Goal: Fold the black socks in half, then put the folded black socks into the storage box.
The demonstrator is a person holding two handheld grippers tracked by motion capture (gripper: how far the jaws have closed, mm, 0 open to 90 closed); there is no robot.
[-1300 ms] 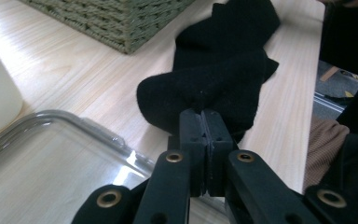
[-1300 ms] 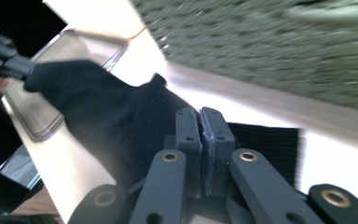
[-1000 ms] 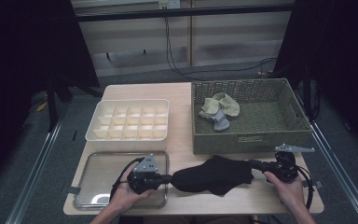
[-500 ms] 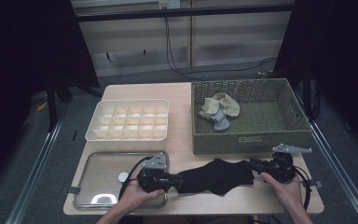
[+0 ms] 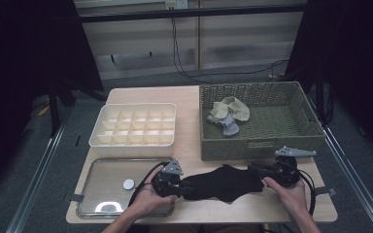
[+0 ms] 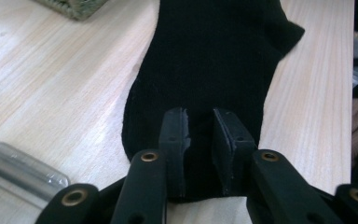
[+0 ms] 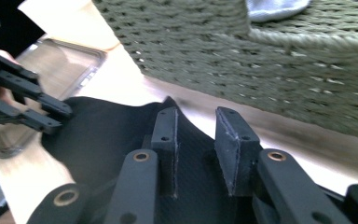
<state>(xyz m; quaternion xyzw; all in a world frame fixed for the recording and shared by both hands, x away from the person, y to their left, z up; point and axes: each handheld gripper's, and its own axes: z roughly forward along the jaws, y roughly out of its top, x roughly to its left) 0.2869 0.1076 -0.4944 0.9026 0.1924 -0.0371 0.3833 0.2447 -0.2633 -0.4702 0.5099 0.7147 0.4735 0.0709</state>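
black sock (image 5: 222,183) lies flat at lower centre of the high view, below the basket (image 5: 315,131). my left gripper (image 5: 178,185) and right gripper (image 5: 255,171) each straddle an end, jaws apart, nothing clamped. grasp and placing remain, i judge.

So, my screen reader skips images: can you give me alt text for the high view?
A black sock lies flat on a wooden table, a hand-held gripper at each end: left gripper, right gripper. Behind are a white divided box, a woven basket holding socks, and a clear tray.
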